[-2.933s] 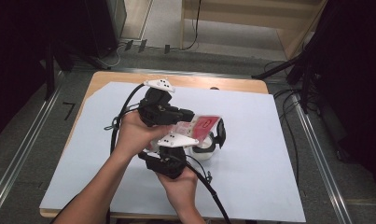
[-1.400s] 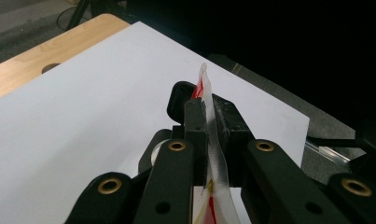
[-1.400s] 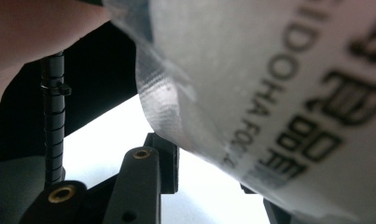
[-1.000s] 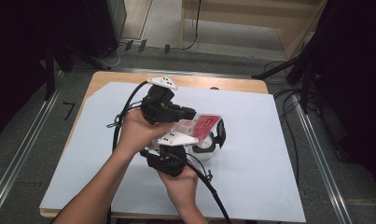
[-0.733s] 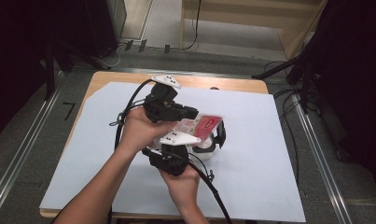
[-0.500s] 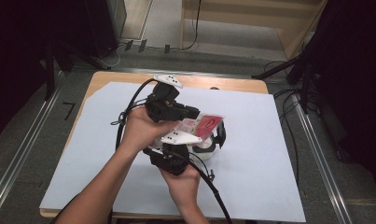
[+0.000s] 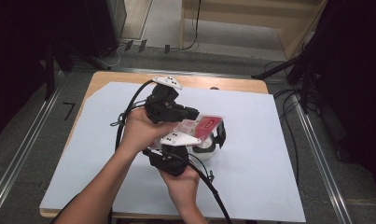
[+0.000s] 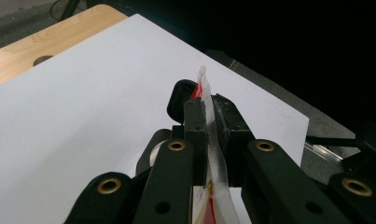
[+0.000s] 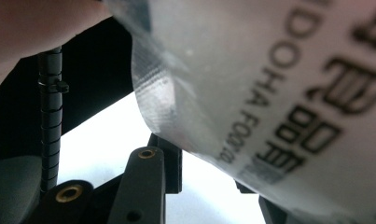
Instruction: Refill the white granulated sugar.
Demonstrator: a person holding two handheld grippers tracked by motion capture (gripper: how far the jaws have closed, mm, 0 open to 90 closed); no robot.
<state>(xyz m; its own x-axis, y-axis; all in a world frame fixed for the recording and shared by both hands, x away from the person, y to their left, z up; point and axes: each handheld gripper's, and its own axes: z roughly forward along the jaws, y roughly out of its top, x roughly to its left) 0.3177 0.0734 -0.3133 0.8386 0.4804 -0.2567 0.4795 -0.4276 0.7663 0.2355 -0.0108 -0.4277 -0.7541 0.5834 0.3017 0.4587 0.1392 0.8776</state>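
My left gripper (image 7: 194, 115) (image 8: 206, 105) is shut on a red and white plastic packet (image 7: 207, 124) (image 8: 217, 161), pinching its edge between the pads. The packet hangs over a white cup (image 7: 205, 147) near the table's middle. My right gripper (image 7: 213, 140) (image 9: 209, 186) reaches in from below the left hand, and its black jaws stand around the cup, closed on its sides. In the right gripper view the packet (image 9: 269, 84), with dark print on clear film, hides most of that gripper's jaws and the cup.
A white sheet (image 7: 279, 163) covers the wooden table (image 7: 106, 79), whose far edge has a small hole (image 8: 42, 59). Black cables (image 7: 129, 105) trail from both grippers. Floor rails, cables and dark stands surround the table.
The left gripper has turned slightly and the packet's free end has swung a little to the right. The right hand has kept still.
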